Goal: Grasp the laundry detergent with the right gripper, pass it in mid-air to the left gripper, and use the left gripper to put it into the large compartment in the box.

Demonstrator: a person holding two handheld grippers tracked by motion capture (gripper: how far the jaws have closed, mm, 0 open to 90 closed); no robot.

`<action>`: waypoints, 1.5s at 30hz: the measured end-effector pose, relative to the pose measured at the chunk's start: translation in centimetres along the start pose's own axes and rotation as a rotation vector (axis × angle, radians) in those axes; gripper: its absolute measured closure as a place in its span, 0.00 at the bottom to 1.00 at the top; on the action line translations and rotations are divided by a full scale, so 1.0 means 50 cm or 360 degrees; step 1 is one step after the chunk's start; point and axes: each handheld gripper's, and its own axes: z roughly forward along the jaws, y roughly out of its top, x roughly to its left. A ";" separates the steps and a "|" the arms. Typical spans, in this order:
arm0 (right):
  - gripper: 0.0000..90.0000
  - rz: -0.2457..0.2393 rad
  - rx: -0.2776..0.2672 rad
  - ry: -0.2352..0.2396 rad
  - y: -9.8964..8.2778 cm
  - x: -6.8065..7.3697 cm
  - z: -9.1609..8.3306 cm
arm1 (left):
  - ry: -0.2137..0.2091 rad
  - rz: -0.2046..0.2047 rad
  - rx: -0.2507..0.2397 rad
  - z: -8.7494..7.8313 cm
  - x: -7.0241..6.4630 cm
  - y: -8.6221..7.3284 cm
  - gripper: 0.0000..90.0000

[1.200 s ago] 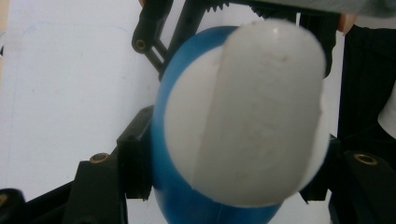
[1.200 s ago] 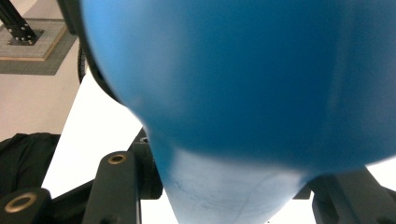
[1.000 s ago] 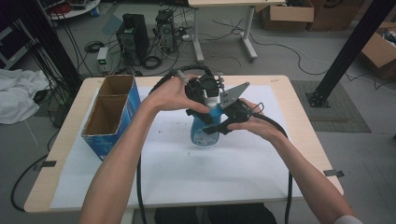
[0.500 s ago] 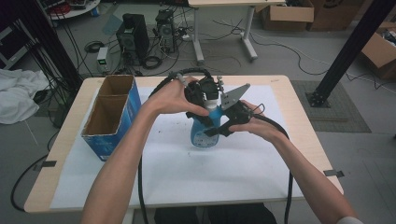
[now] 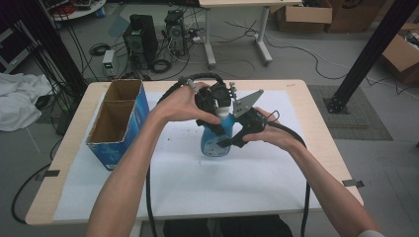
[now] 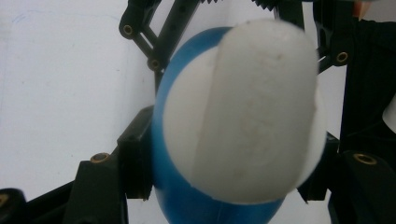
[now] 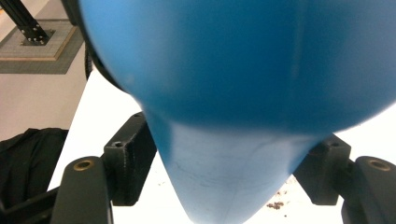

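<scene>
Right tongs have just been opening: their jaws are parting around the lower body of the blue plastic bottle with the white cap, while hands and bottle are sitting where they were a second ago. In the right gripper view the blue bottle body is lying between the two black jaws, which are flanking its narrowing pale part; whether the pads are still pressing on it I cannot tell, though a sliver of gap seems to be showing at each side.

Left tongs are coming down on the bottle from above. In the left gripper view the jaws are standing at either side of the bottle just under the white cap, partly closed and seemingly clamping the blue shoulder.

Bottle is standing upright on the white paper sheet, near the middle of the light wooden table. Both forearms are reaching in from the near edge, with black cables trailing back off it.

An open blue cardboard box with two compartments is standing at the left part of the table, well apart from the bottle. Beyond the table, computer towers and brown cardboard cartons are sitting on the floor.
</scene>
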 end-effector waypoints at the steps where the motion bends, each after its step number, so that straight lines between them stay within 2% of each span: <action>1: 0.32 -0.0003 -0.0003 0.0000 0.000 0.000 0.000 | 0.0004 -0.0001 -0.0007 0.000 0.000 0.000 0.41; 8: 0.30 0.0020 0.0016 0.0005 -0.004 0.000 -0.003 | 0.0002 -0.0020 -0.0003 0.003 0.001 -0.004 0.41; 16: 0.29 0.0032 0.0029 0.0003 -0.006 0.001 -0.006 | 0.0003 -0.0011 0.0015 0.003 0.001 -0.005 0.41; 23: 0.22 0.0044 0.0061 -0.0001 -0.009 0.001 -0.005 | 0.0004 -0.0014 0.0009 0.001 -0.001 -0.006 0.41; 29: 0.20 0.0049 0.0079 -0.0023 -0.014 0.003 -0.015 | 0.0005 -0.0031 0.0003 -0.005 -0.001 -0.010 0.41; 34: 0.17 0.0055 0.0129 -0.0055 -0.022 0.001 -0.028 | 0.0004 -0.0091 0.0001 -0.014 0.000 -0.017 0.41; 36: 0.17 0.0049 0.0184 -0.0106 -0.027 0.000 -0.035 | 0.0007 -0.0115 0.0000 -0.021 -0.001 -0.020 0.41; 40: 0.17 0.0064 0.0244 -0.0158 -0.037 -0.002 -0.052 | 0.0035 -0.0183 0.0011 -0.043 0.000 -0.026 0.41; 45: 0.17 0.0081 0.0303 -0.0219 -0.047 -0.001 -0.078 | 0.0102 -0.0313 0.0026 -0.085 0.005 -0.035 0.41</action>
